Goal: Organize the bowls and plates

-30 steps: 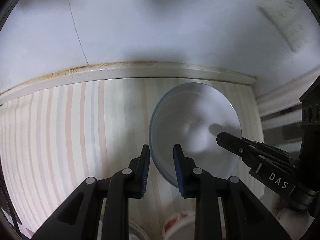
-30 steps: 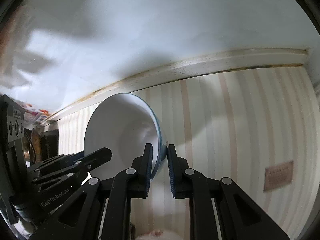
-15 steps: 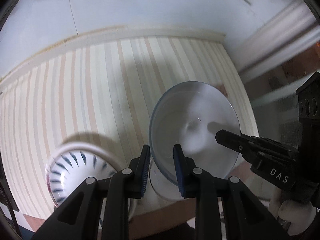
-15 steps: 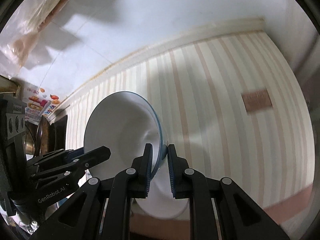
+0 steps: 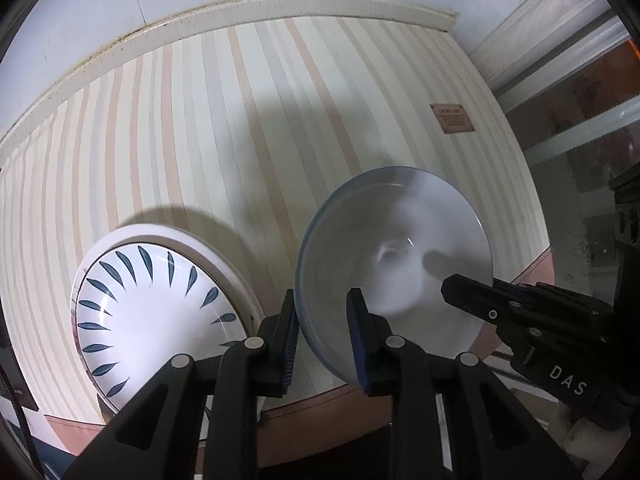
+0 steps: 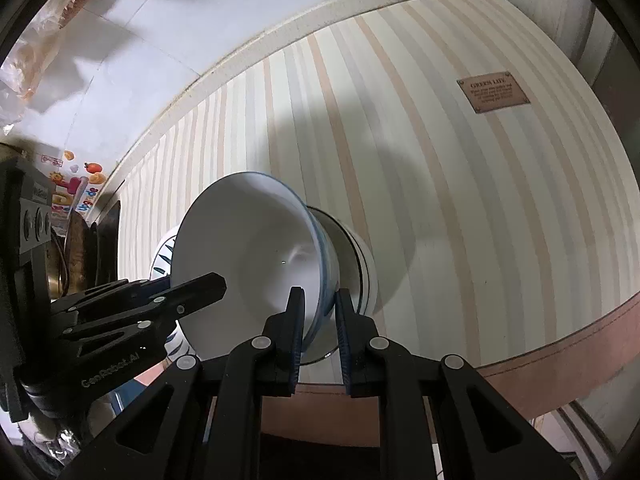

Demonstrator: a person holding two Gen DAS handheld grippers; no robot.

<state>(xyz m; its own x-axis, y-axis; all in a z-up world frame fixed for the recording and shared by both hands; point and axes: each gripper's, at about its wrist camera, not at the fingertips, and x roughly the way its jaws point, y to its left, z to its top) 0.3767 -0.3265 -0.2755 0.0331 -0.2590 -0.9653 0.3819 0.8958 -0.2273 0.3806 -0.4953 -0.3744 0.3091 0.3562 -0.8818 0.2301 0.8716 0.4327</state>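
Note:
A white bowl with a blue outside (image 5: 394, 256) hangs tilted over the striped table, held by its rim from both sides. My left gripper (image 5: 322, 300) is shut on its left rim, and my right gripper (image 6: 318, 296) is shut on its right rim. Each gripper shows in the other's view, the right gripper (image 5: 460, 288) reaching in from the right and the left gripper (image 6: 200, 284) from the left. Under the held bowl (image 6: 248, 256) stands another white bowl (image 6: 360, 264) with a dark rim line. A white plate with blue leaf marks (image 5: 152, 316) lies to the left.
The striped tablecloth (image 5: 240, 140) runs back to a white wall with a cream trim strip (image 5: 280, 12). A small brown label (image 6: 493, 90) lies on the cloth at the right. The table's brown front edge (image 6: 560, 344) is close. Dark objects and a colourful package (image 6: 76, 192) stand at the left.
Both grippers have carried the bowl away from the wall toward the table's front edge. The leaf plate and the second white bowl have come into view below it.

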